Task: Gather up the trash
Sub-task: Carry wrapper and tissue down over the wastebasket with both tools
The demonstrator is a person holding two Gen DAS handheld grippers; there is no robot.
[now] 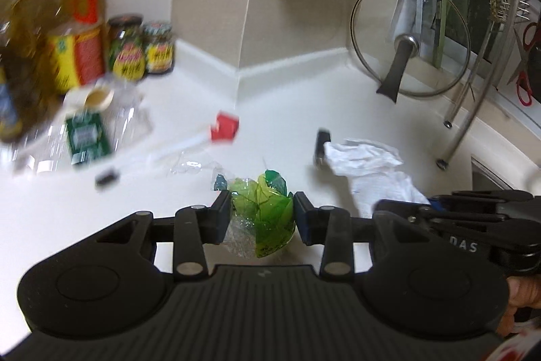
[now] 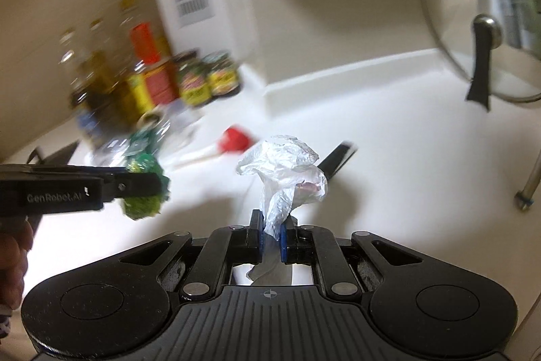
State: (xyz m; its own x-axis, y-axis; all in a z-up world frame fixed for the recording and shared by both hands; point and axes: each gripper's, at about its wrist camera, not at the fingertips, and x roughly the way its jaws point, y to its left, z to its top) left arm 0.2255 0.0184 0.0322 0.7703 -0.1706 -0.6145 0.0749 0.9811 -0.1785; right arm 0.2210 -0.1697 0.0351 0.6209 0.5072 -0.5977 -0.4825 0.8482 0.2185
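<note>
We hold two pieces of trash off the counter [image 1: 297, 110]: left gripper [image 1: 262, 215] clamped on a crumpled green wrapper [image 1: 267, 208], right gripper [image 2: 272, 241] pinched nearly closed on a white tissue wad [image 2: 284, 168]. The tissue's thin tail could slip; the springy wrapper could pop free. Farther back a red-capped stick [image 1: 216, 134] and a clear bottle [image 1: 84, 127] remain, near jars [image 1: 142, 46].
</note>
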